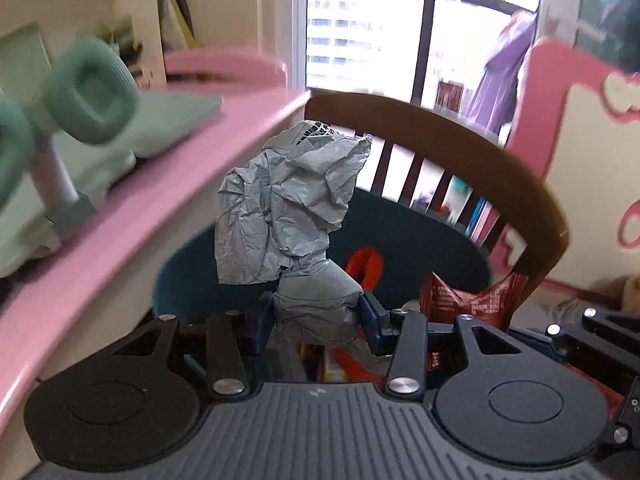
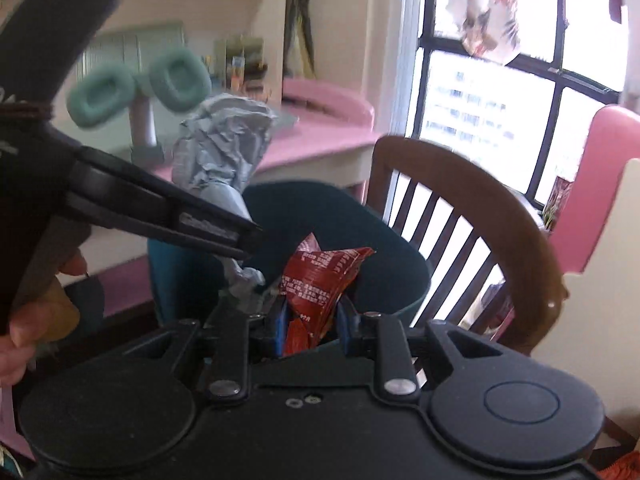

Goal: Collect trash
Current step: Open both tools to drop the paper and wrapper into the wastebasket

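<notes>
Both claws loaded, both held over the bin.

Left claw (image 1: 319, 322): jaws pinched on the lower end of a crumpled grey paper wad (image 1: 288, 204). The wad stands up well above the pads; dark print shows near its top edge. In the right wrist view I see the same grey wad (image 2: 224, 148) rising above the left claw's black fingers, which cross that frame from the left. A person's hand (image 2: 24, 336) shows at the lower left edge there.

Right claw (image 2: 311, 326): jaws pressed close on a red snack wrapper (image 2: 320, 280), white print on its face. The wrapper sticks up between the blue pads, creased to a point at top. From the left wrist view I see the red wrapper (image 1: 468, 300) just right of my left claw.

Dark teal bin (image 2: 340, 216): open mouth directly behind and below both claws. Inside it, in the left view, something red-orange (image 1: 366, 266), blurred; cannot tell what.

Surroundings: pink counter (image 1: 160, 184) to the left of the bin, carrying green headphones (image 1: 90, 90) on a pale stand. Brown wooden chair (image 2: 480, 192) just right of the bin, window (image 2: 492, 92) behind.
</notes>
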Available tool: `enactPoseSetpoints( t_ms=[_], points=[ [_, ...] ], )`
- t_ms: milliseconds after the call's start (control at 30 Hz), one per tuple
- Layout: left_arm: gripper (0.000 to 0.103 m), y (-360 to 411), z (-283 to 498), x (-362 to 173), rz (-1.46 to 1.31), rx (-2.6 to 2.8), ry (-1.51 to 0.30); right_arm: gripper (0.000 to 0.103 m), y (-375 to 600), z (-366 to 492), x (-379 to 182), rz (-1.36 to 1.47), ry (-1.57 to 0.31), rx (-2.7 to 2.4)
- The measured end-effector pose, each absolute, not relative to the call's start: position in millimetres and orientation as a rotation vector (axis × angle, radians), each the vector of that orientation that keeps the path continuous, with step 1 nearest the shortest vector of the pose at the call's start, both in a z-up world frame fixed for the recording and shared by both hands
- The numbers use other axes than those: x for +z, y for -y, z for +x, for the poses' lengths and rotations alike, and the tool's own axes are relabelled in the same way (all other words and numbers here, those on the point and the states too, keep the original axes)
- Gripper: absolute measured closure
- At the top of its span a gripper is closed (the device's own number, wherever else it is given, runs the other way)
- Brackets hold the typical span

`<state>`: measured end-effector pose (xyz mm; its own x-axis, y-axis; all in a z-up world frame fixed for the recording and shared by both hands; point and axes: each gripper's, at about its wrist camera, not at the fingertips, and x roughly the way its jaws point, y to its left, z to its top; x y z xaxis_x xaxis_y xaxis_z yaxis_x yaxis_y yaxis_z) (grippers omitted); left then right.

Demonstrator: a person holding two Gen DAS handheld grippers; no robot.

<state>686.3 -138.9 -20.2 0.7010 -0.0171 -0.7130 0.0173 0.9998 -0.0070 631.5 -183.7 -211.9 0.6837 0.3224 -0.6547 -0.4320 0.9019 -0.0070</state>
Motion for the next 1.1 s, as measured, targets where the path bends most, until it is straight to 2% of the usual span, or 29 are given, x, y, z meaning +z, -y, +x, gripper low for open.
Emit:
enactPoseSetpoints(
  t_ms=[233, 333, 400, 467, 500, 633, 767, 933, 1100],
  points=[
    [0.058, 138, 715, -52, 0.047, 0.027, -0.934, 0.078, 175, 639, -222, -0.217, -0.741, 0.442],
    [0.056, 137, 716, -55, 0.054, 0.033, -0.945, 0.073, 170, 636, -221, -0.258, -0.73, 0.435],
    [0.05, 136, 715, -54, 0.043, 0.033, -0.95, 0.068, 169, 633, -219, -0.268, -0.724, 0.431],
    [0.037, 135, 710, -50, 0.04, 0.028, -0.935, 0.06, 169, 628, -215, -0.264, -0.711, 0.426],
    [0.036, 134, 707, -48, 0.036, 0.026, -0.926, 0.056, 169, 624, -213, -0.256, -0.705, 0.425],
    [0.035, 129, 687, -35, 0.026, 0.015, -0.886, 0.051, 175, 611, -202, -0.213, -0.668, 0.416],
    [0.035, 122, 656, -19, 0.038, 0.009, -0.824, 0.04, 182, 592, -193, -0.165, -0.633, 0.413],
    [0.035, 117, 605, 2, 0.041, -0.012, -0.728, 0.038, 190, 561, -183, -0.114, -0.581, 0.428],
    [0.035, 108, 550, 13, 0.005, -0.022, -0.64, 0.029, 190, 523, -172, -0.072, -0.517, 0.453]
  ],
)
